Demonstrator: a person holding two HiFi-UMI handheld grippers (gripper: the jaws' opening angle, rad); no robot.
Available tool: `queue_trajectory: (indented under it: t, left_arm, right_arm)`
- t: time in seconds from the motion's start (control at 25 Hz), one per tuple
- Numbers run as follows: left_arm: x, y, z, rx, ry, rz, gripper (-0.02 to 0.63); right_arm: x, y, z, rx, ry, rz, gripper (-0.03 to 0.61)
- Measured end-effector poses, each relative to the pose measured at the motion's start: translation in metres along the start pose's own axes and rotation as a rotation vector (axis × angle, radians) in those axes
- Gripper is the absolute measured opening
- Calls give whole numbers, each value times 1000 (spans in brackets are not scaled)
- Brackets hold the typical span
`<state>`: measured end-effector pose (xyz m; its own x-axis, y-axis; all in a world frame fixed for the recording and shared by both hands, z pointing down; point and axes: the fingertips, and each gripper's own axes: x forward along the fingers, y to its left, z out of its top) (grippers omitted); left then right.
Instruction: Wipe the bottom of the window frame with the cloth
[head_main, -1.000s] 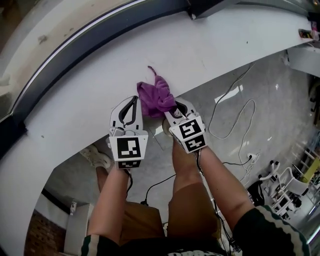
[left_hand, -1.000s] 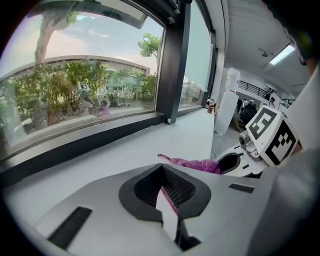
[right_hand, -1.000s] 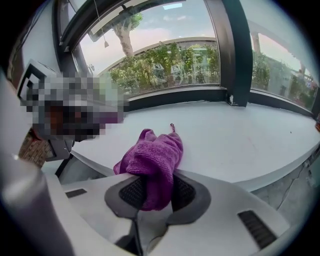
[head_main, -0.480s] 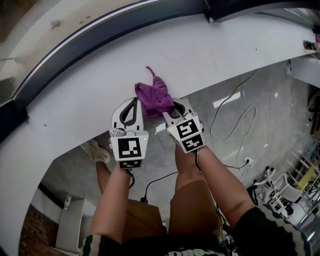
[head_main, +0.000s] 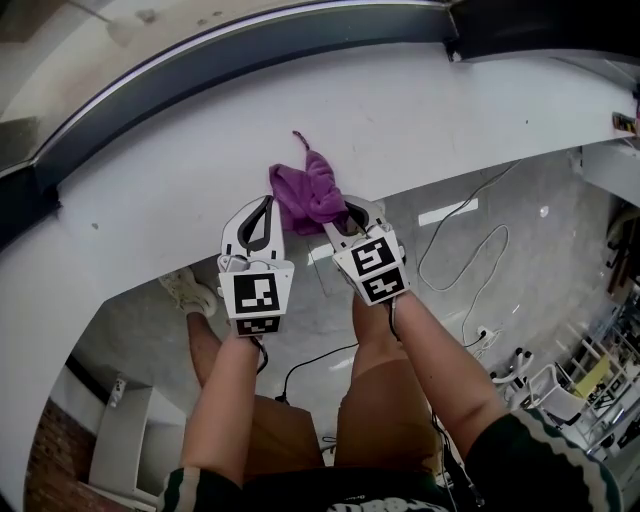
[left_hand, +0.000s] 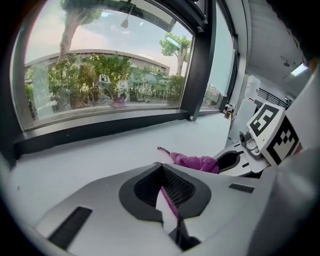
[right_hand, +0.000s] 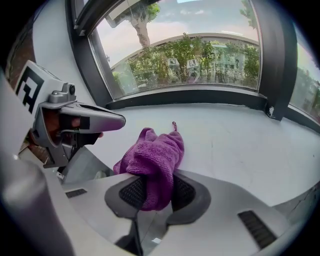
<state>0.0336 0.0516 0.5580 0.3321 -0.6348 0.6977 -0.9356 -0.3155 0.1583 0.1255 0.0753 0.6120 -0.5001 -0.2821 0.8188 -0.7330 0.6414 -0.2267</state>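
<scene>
Fingers (right_hand: 187, 192) on the right gripper (right_hand: 152, 186) pinched the purple cloth (right_hand: 150, 152) on the white window sill (right_hand: 235, 140); the left gripper (left_hand: 161, 170) sat closed, empty.

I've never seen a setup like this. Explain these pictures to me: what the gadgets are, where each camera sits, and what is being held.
There is no robot here. A person holds one clamping tool in each hand. The head view comes from a camera on the person's head, looking steeply down. The two gripper views come from cameras riding on the tools, each looking along its own jaws. In front is a white sill under a dark window frame. The right hand-held gripper is shut on a purple cloth, which rests on the sill. The left hand-held gripper sits just beside the cloth, jaws together.
</scene>
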Motion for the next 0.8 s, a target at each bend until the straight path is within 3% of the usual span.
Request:
queue_trajectory:
  t: [0.8]
  left_arm:
    - [-40, 77, -29, -86, 15, 99, 9]
  right_arm:
    - [39, 69, 29, -99, 24, 68, 103]
